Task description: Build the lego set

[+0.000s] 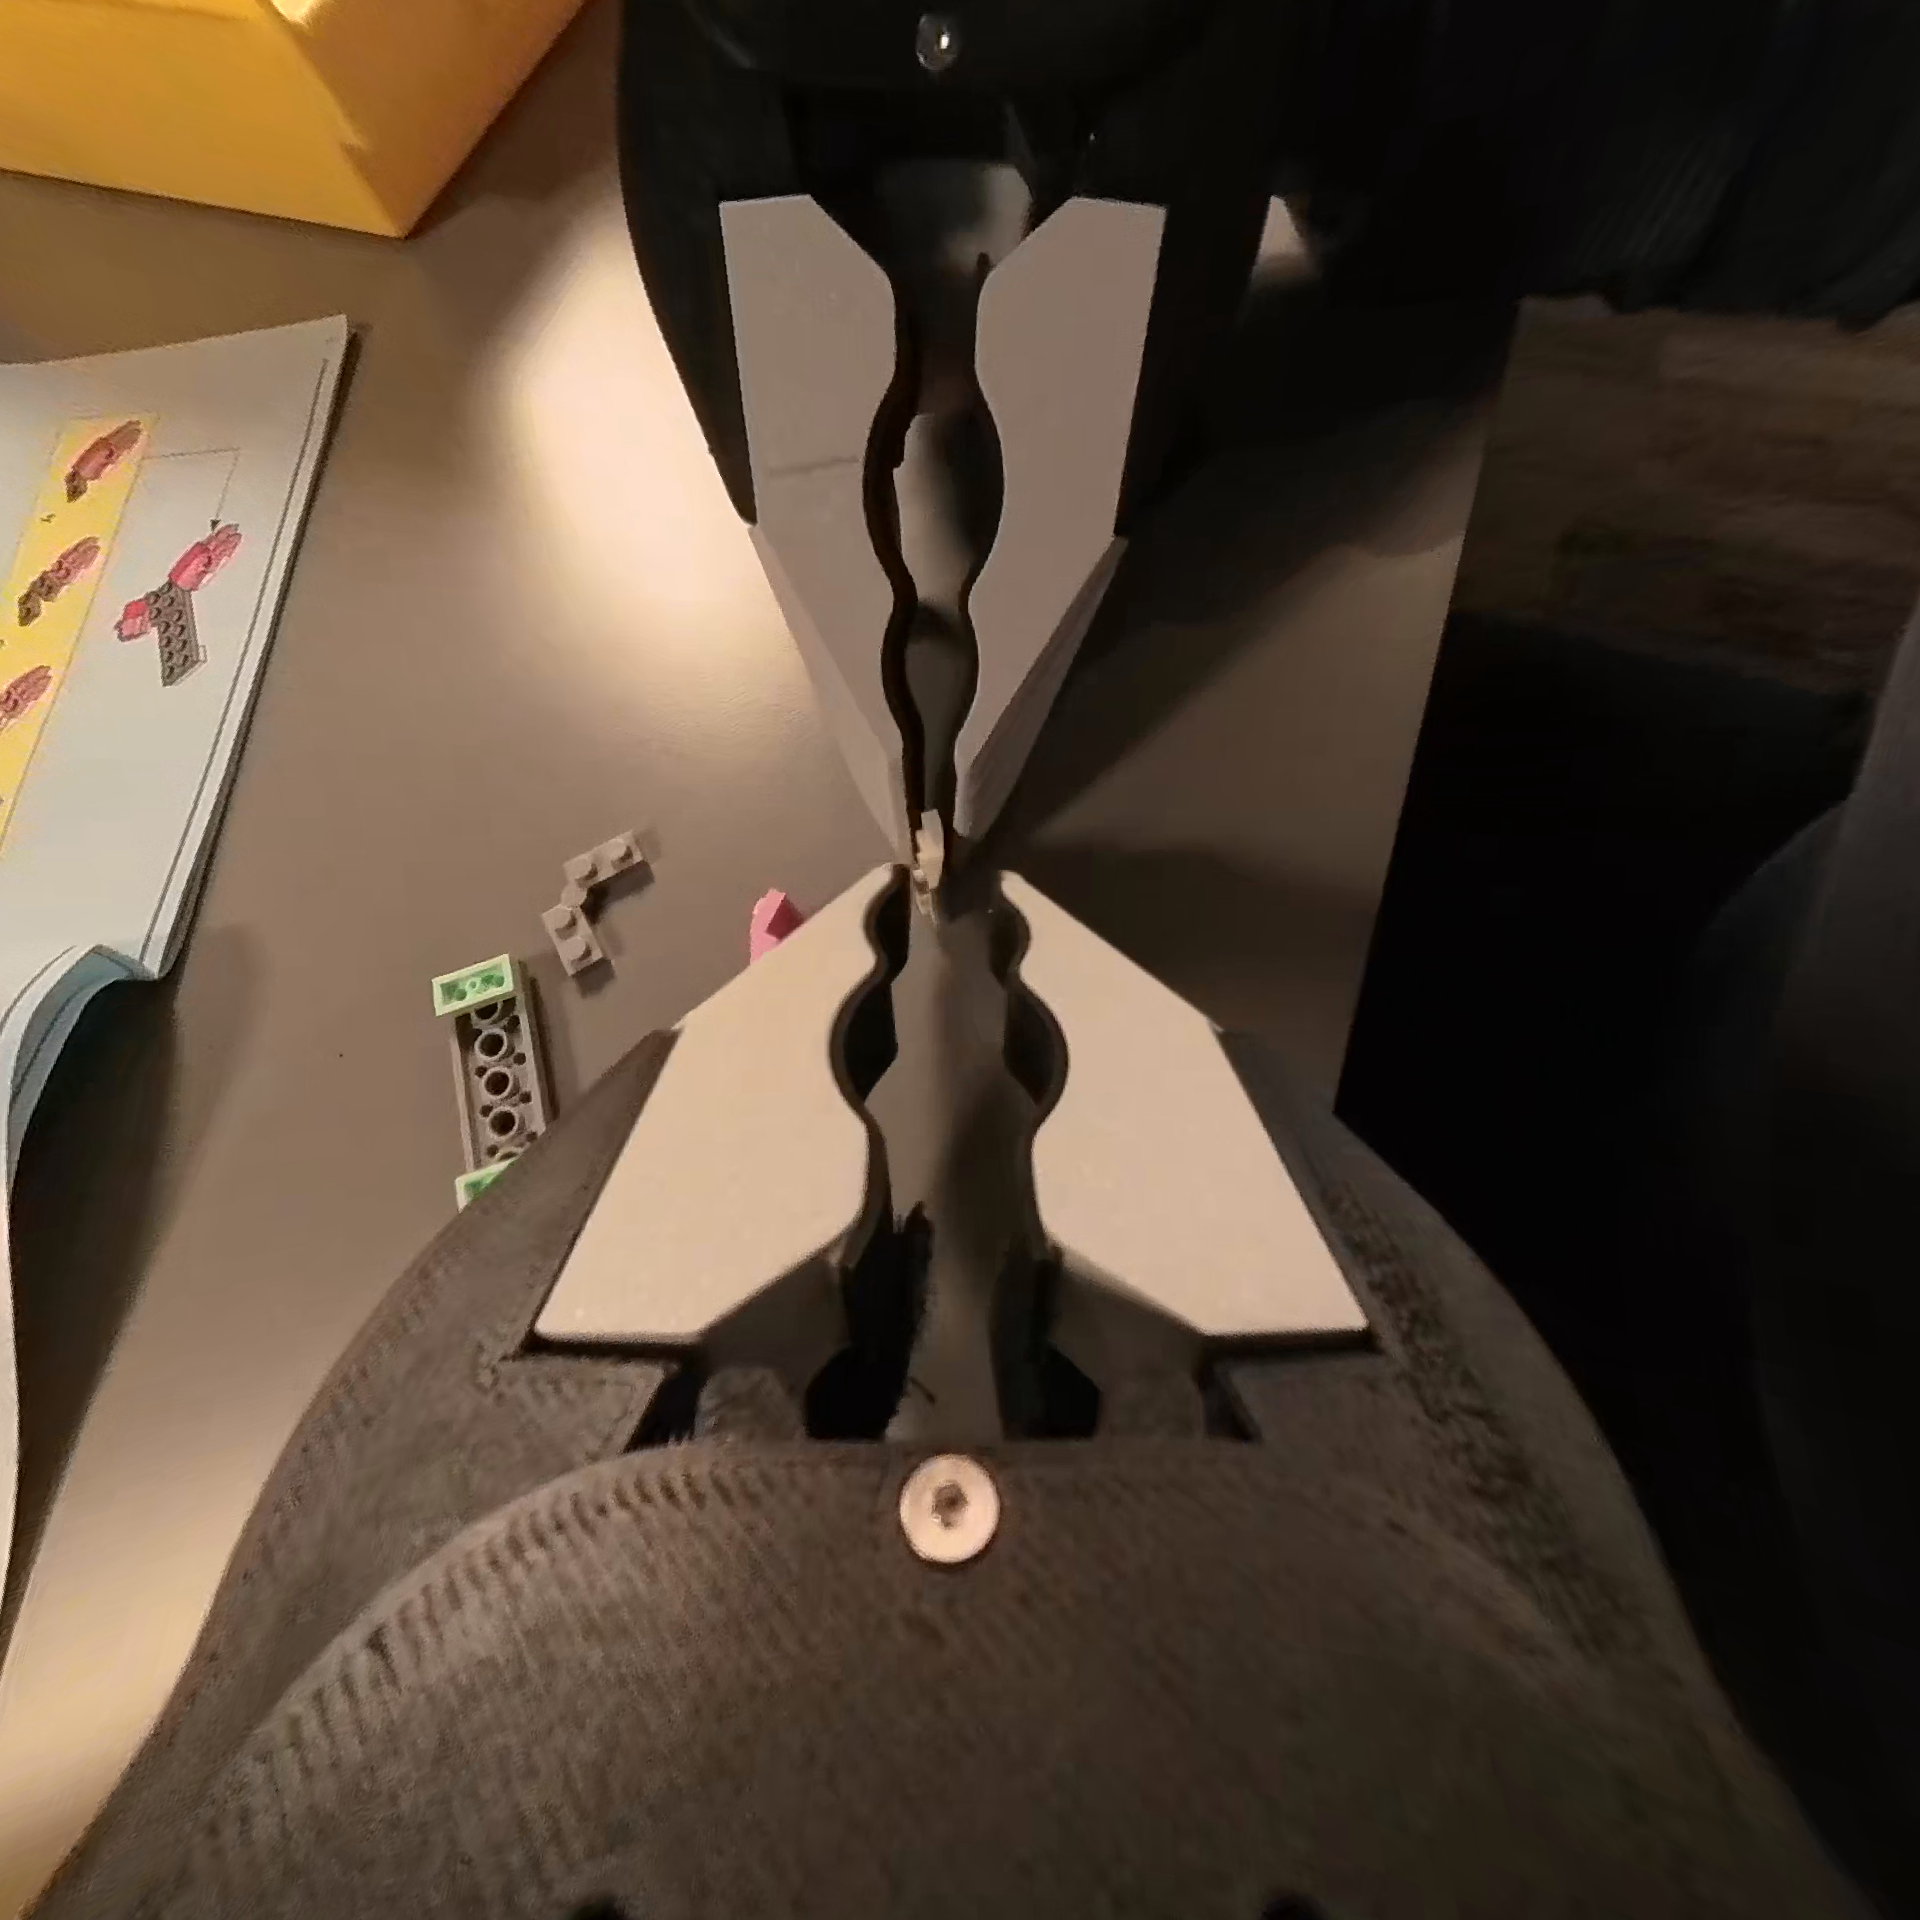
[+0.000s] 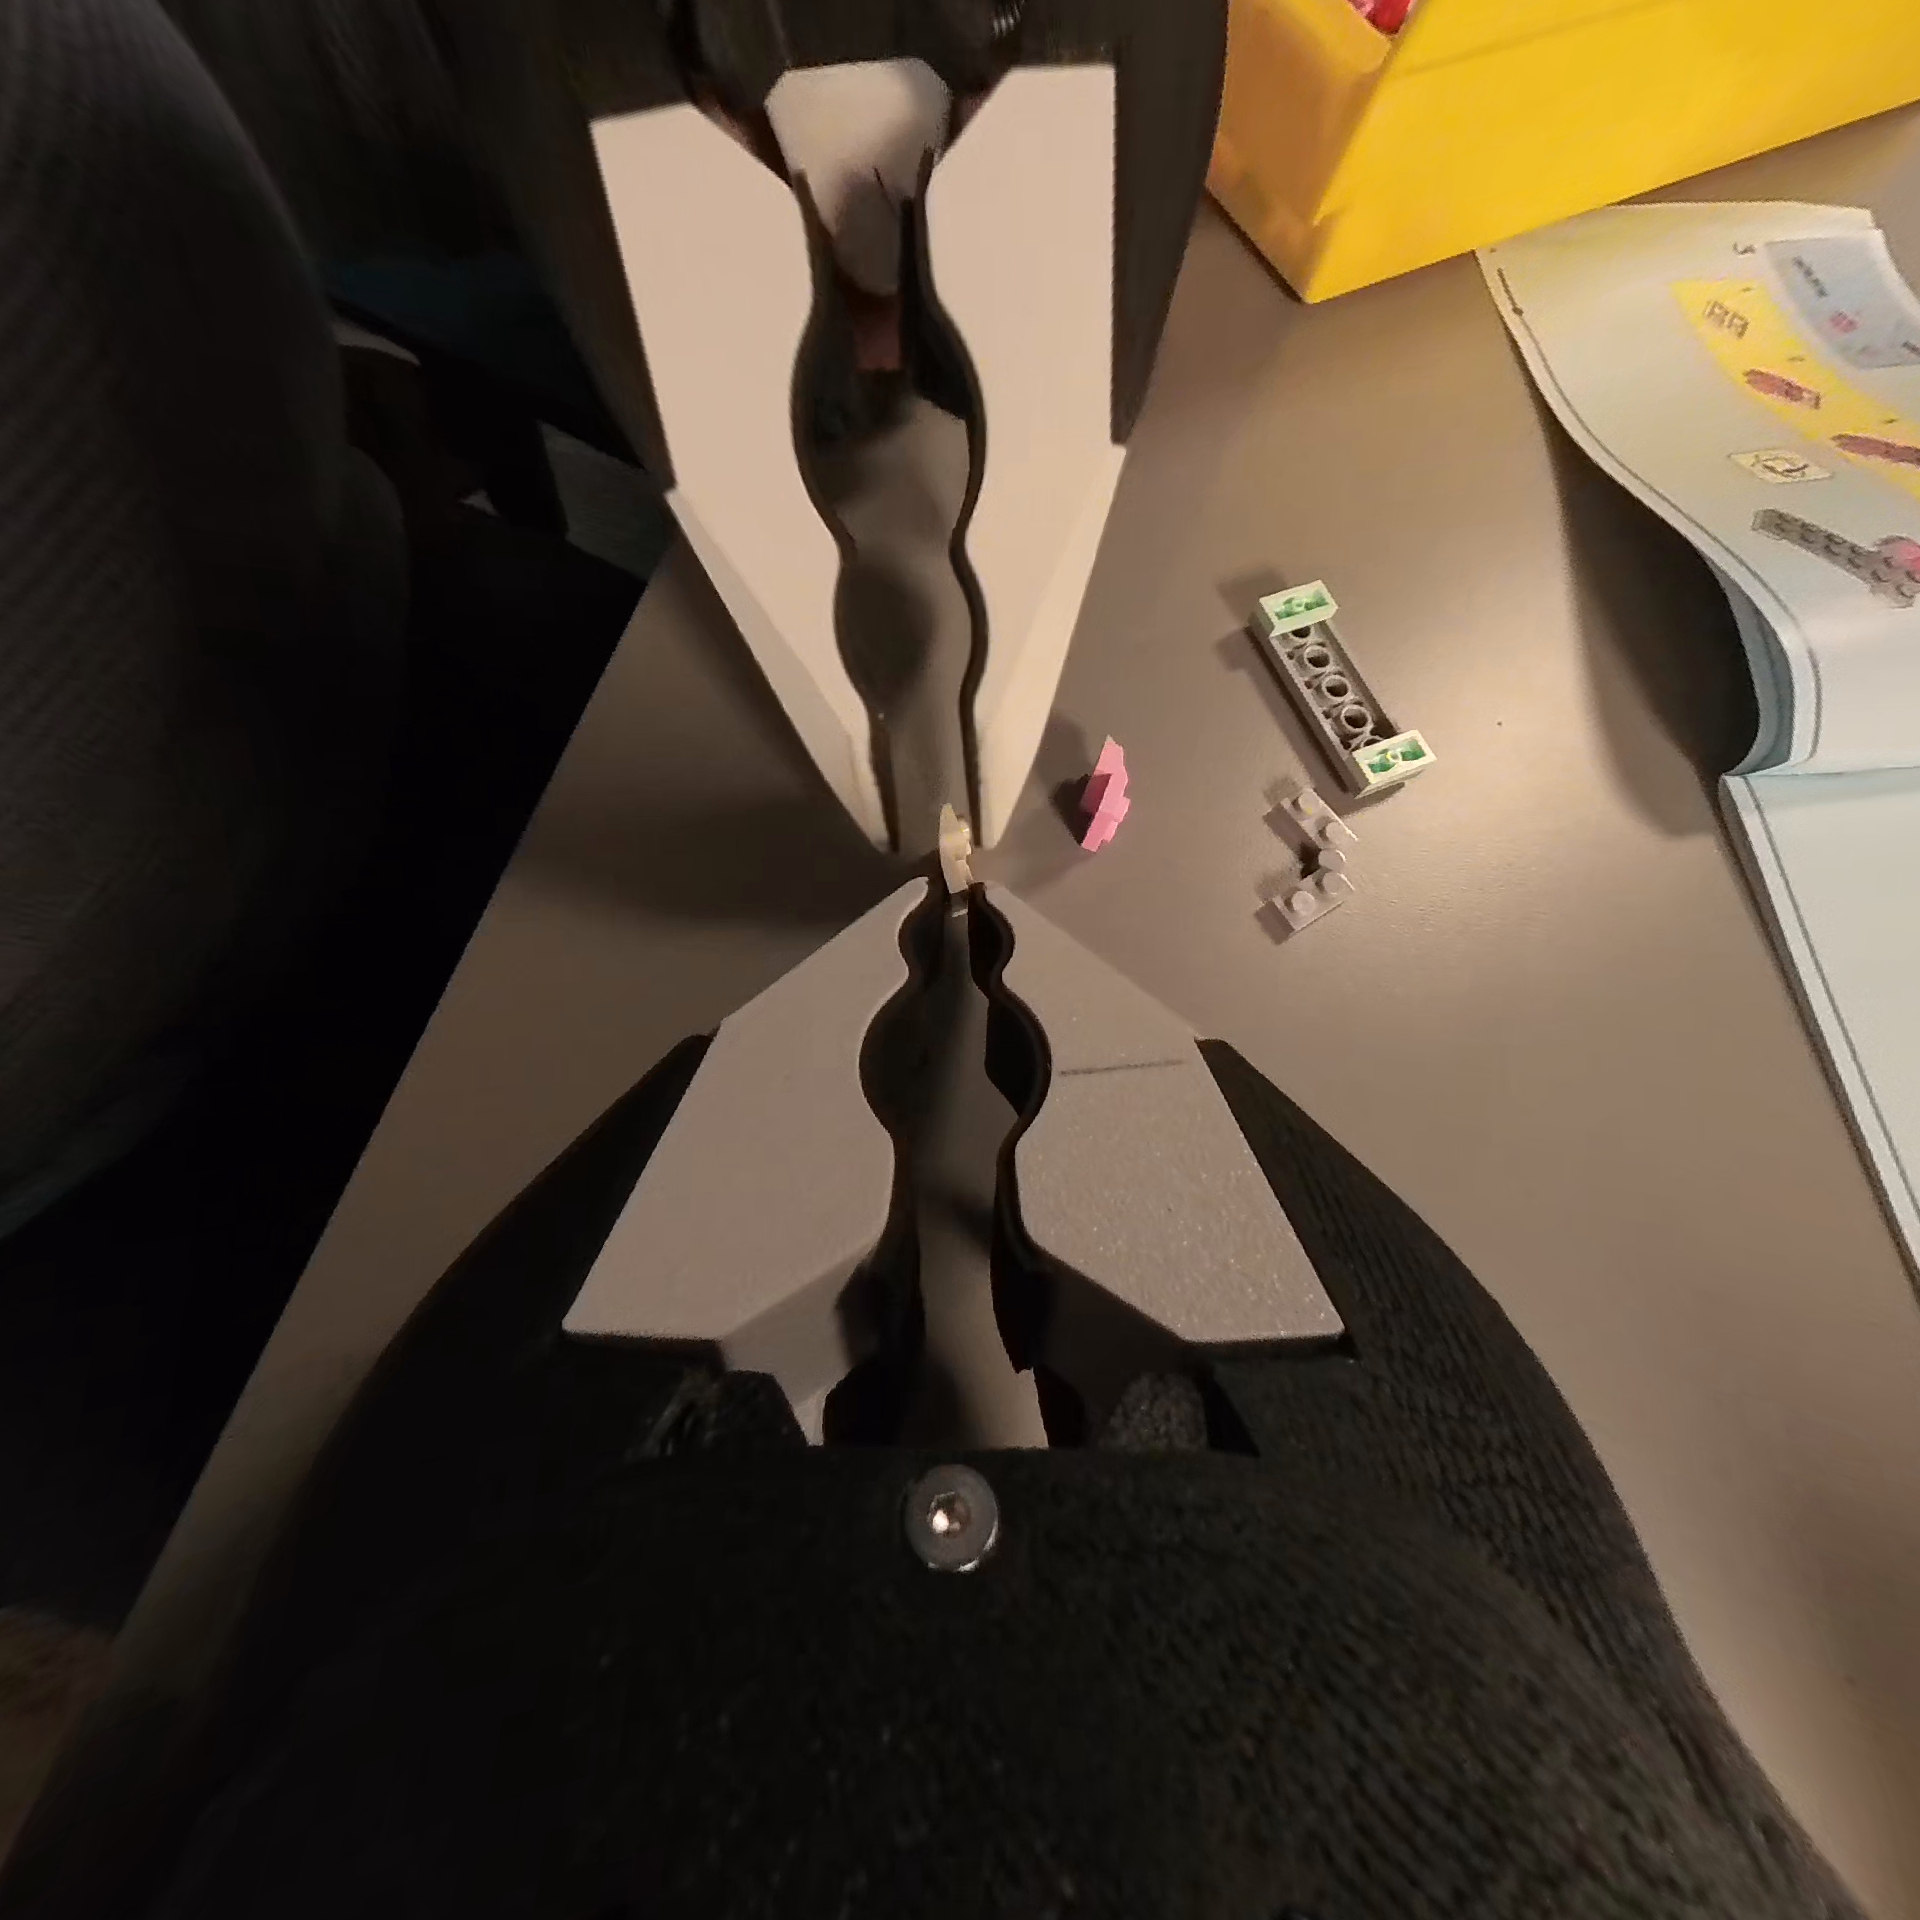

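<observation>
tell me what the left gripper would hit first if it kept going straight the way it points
The left gripper points tip to tip at the right gripper, with a small cream piece between their tips. It would likely push that piece into the other gripper's fingertips first; depth is hard to judge.

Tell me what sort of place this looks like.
Likely a home or office desk used for toy-brick building: an open illustrated instruction booklet, a yellow cardboard box, and loose grey studded plastic bricks on a plain grey tabletop.
</observation>
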{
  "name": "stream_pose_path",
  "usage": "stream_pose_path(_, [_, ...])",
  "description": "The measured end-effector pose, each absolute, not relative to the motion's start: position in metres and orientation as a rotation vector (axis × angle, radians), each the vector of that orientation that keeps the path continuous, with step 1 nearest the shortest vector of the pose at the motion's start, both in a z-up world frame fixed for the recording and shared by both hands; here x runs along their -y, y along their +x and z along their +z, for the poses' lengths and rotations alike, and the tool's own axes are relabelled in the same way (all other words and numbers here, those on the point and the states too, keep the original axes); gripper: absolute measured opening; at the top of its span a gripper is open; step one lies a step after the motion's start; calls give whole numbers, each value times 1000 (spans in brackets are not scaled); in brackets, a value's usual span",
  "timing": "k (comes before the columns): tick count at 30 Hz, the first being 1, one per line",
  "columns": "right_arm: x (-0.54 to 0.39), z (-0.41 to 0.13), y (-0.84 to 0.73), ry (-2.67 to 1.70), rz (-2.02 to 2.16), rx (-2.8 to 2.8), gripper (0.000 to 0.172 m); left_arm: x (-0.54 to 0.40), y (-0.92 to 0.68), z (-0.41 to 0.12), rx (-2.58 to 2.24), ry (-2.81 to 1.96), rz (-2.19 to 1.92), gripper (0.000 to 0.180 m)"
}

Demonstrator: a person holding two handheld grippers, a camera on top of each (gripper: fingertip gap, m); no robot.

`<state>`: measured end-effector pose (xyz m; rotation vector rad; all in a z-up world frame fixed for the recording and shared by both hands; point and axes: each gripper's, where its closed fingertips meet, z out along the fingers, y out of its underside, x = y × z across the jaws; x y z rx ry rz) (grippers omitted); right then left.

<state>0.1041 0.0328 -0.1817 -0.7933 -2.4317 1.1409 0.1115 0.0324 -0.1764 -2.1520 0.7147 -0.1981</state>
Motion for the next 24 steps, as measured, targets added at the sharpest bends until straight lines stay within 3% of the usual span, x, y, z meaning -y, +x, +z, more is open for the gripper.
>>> stream_pose_path(2, [-32, -182, 106, -790, 1143, 2445, 2, -34, 110, -179, -731, -2162, -178, 4])
stream_pose_path(8, [-27, -175, 108, -708, 1189, 2418, 10, -29, 110, -180, -746, -2188, -242, 4])
stream_pose_path(17, [-24, -173, 109, -676, 1199, 2420, 1, -25, 113, -180, -709, -2182, -319, 4])
stream_pose_path(24, [-26, -173, 106, -704, 1189, 2406, 1, -17, 113, -180, -689, -2190, -358, 22])
